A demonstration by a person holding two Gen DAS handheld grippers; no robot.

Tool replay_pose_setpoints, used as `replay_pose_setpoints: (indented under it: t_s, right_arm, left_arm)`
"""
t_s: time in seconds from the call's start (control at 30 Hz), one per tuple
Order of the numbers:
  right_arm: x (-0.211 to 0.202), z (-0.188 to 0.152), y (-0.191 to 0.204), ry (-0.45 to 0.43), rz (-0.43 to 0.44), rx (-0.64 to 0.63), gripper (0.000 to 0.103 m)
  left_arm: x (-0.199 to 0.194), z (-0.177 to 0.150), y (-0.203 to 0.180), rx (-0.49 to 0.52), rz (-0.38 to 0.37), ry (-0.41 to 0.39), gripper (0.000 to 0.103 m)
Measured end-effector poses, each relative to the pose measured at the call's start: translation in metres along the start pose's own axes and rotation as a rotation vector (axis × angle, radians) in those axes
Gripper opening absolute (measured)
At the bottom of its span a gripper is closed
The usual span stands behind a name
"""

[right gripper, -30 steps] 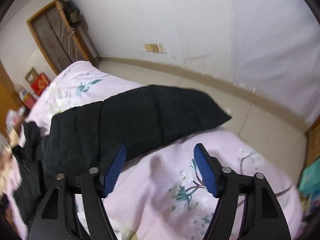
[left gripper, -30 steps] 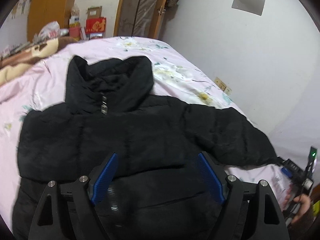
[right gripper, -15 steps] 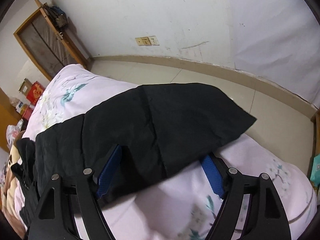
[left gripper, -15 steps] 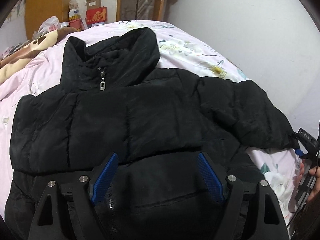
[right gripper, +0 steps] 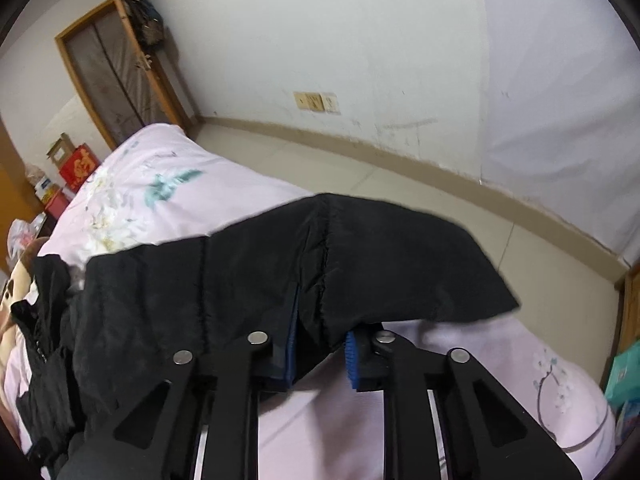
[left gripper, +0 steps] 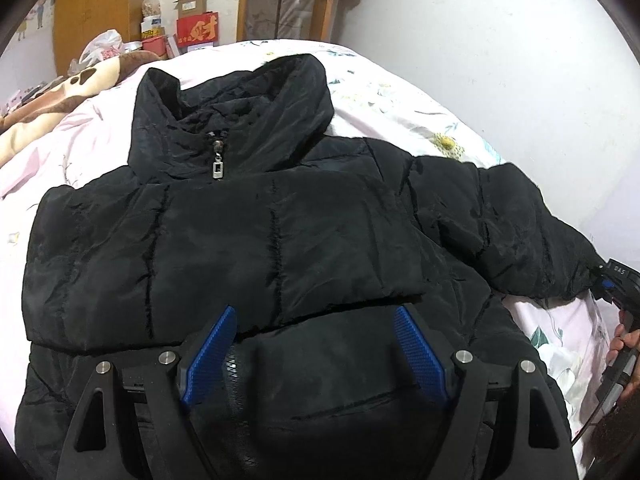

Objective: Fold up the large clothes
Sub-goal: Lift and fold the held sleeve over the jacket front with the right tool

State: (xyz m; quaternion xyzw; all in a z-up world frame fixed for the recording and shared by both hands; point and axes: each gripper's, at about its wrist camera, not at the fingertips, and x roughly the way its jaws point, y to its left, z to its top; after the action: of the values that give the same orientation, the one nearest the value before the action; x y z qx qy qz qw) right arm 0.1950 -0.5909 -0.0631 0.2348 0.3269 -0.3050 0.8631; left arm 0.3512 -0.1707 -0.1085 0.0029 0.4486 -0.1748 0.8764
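1. Left wrist view: my left gripper (left gripper: 316,344) hangs over the lower front of the black puffer jacket (left gripper: 248,240), blue pads spread wide with nothing between them. Bare pink floral bedspread (left gripper: 404,108) lies beyond the collar and along the jacket's right side, where the bed edge meets the white wall (left gripper: 500,80).

2. Same view: the jacket lies flat and front up on the bed, zipped to the collar (left gripper: 236,120), silver zipper pull (left gripper: 217,168) near the throat. One sleeve is folded across the chest, its cuff edge just ahead of my pads. The other sleeve (left gripper: 520,240) stretches out to the right, and its end reaches my right hand's tool at the frame edge.

3. Right wrist view: my right gripper (right gripper: 320,354) has its pads drawn close on the sleeve (right gripper: 380,264), black fabric pinched between them. The sleeve's end seems raised off the bedspread (right gripper: 480,356), though the blur makes that hard to confirm.

4. Same view: beyond the sleeve the bed edge drops to tiled floor (right gripper: 360,176), with open room up to the wall (right gripper: 360,40). The wooden door (right gripper: 116,80) stands past the bed's far corner.
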Motion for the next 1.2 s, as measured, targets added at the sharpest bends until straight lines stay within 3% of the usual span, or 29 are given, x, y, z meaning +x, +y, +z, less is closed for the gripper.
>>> replay_pose_setpoints:
  t_s: [0.2, 0.5, 0.9, 1.2]
  right_arm:
    - [-0.036, 0.009, 0.036, -0.089, 0.086, -0.084, 0.017]
    - [-0.076, 0.001, 0.111, -0.127, 0.254, -0.258, 0.016]
    - [-0.102, -0.058, 0.226, -0.128, 0.389, -0.569, 0.015]
    - [-0.084, -0.126, 0.283, -0.081, 0.377, -0.776, 0.015]
  left_arm:
    - [-0.016, 0.003, 0.015, -0.033, -0.016, -0.029, 0.081]
    - [-0.039, 0.007, 0.051, -0.120, -0.038, -0.056, 0.081]
    - [-0.066, 0.006, 0.103, -0.205, -0.021, -0.113, 0.081]
    - [-0.067, -0.001, 0.139, -0.257, -0.027, -0.110, 0.081]
